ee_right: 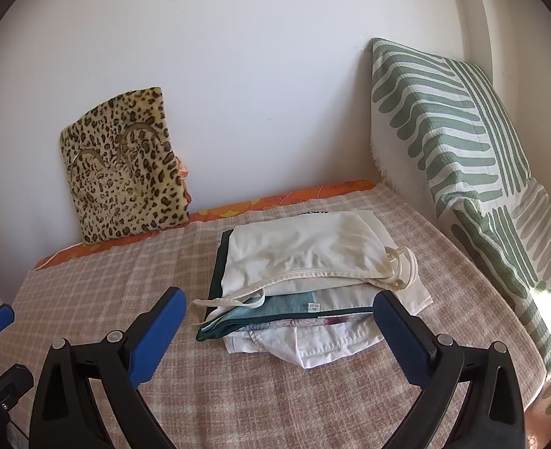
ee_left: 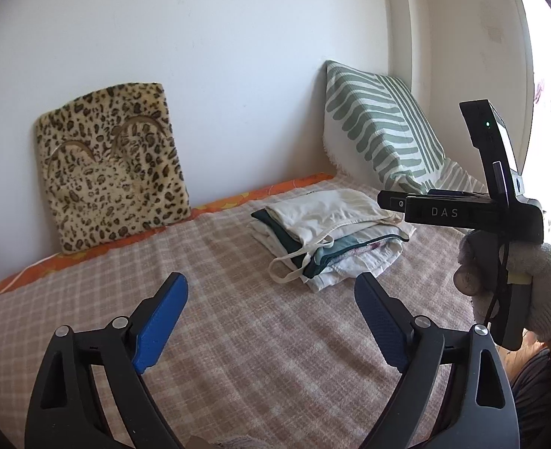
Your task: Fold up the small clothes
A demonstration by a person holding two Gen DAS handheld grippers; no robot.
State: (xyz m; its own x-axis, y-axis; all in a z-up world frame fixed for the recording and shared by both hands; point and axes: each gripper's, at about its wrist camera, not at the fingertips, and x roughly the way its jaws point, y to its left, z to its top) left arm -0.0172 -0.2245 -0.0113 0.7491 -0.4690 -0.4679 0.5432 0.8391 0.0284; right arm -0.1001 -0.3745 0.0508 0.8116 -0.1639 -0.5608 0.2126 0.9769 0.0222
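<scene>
Left wrist view: left gripper (ee_left: 271,308) hovered above the checked blanket (ee_left: 238,336), jaws spread wide, nothing between. Folded clothes (ee_left: 331,235) lay stacked ahead, near the striped pillow (ee_left: 380,127). Gloved right hand (ee_left: 530,292) held its tool upright.

Right wrist view: right gripper (ee_right: 279,331) hung low just before the clothes (ee_right: 305,269), jaws spread, empty. Leopard cushion (ee_right: 125,172) leaned on the wall.

A stack of folded clothes (ee_right: 305,284) lies on the bed (ee_right: 275,404), toward its right side. Behind it to the left, a cushion (ee_right: 125,172) leans against the wall (ee_right: 256,56). To the right, a pillow (ee_right: 444,131) stands propped in the corner.
</scene>
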